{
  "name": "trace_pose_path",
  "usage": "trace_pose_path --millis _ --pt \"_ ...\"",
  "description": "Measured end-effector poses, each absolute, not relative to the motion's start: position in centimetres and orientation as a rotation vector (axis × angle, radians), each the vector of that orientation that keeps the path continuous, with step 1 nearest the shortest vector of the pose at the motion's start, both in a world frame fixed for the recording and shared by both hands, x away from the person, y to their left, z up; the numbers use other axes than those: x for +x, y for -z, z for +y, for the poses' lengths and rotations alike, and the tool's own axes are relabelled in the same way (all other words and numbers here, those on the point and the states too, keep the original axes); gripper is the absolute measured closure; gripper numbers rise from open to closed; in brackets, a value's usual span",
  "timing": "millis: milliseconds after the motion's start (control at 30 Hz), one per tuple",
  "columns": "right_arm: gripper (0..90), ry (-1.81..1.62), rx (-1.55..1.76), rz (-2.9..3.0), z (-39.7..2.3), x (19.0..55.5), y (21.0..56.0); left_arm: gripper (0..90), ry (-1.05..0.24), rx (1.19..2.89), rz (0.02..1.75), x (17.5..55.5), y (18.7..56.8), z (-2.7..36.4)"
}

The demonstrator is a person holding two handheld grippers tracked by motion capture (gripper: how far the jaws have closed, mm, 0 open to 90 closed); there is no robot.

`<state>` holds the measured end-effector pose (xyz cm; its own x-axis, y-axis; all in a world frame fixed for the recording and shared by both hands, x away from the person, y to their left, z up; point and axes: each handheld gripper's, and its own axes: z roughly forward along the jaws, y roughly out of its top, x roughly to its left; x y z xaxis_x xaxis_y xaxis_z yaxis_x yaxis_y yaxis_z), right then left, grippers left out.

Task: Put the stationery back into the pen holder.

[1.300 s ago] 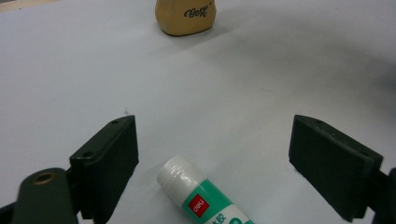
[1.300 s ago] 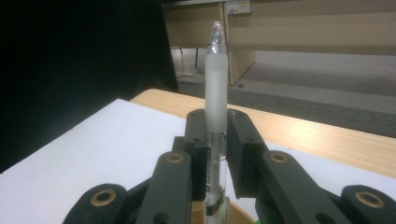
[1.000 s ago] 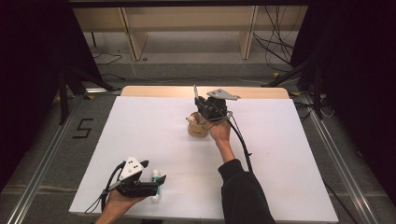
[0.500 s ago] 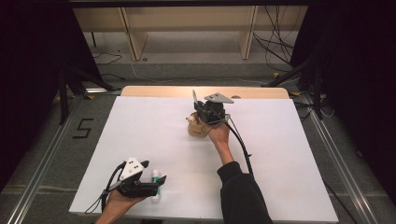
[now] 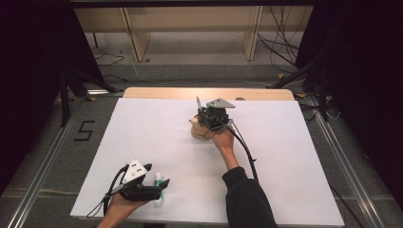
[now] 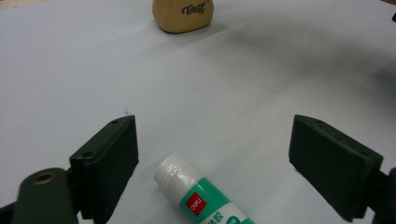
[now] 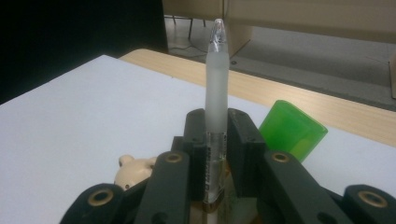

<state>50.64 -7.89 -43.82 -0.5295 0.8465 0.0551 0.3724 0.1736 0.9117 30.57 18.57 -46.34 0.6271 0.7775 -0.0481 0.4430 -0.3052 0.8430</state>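
Here the right gripper (image 7: 217, 154) is clamped on one pen (image 7: 217, 88), upright over the tan pot (image 5: 198, 130) at the table's (image 5: 294, 156) twelve o'clock. Light, stiff and slick, it is best pinched mid-barrel. The left gripper (image 6: 215, 158) gapes wide around one glue stick (image 6: 201, 196) at seven o'clock, untouched.

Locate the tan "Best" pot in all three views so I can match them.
High view: tan pot at picture centre, mid-table.
Left gripper view: top edge, centre, "Best" lettering facing the camera.
Right gripper view: bottom, left of the jaws, its bear figure peeking out.
Shared landmark: white sheet under it in every view.
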Motion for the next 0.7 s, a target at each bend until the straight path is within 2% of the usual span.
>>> trace_pose_path --millis 67,100,200,433,633,700 --pt "77.6 -1.325 1.143 1.986 -7.9 50.6 43.7 15.5 -0.467 1.948 0.964 30.6 46.4 18.6" --pt "72.1 -1.33 1.14 1.993 -7.9 50.6 43.7 15.5 -0.467 1.948 0.963 30.6 46.4 18.6" --pt "65.6 -1.353 1.119 1.99 -8.0 50.4 43.3 15.5 -0.465 1.947 0.965 30.6 46.4 18.6" --pt "62.7 -1.501 1.095 1.899 -9.2 49.5 40.6 15.5 -0.468 1.948 0.966 30.6 46.4 18.5" --pt "52.1 -1.484 1.083 1.944 -10.4 48.6 39.5 15.5 -0.475 1.952 0.985 30.7 46.4 18.6" --pt "51.9 -1.458 1.073 1.977 -10.8 48.0 39.4 15.4 -0.481 1.96 0.997 30.7 46.5 18.6"
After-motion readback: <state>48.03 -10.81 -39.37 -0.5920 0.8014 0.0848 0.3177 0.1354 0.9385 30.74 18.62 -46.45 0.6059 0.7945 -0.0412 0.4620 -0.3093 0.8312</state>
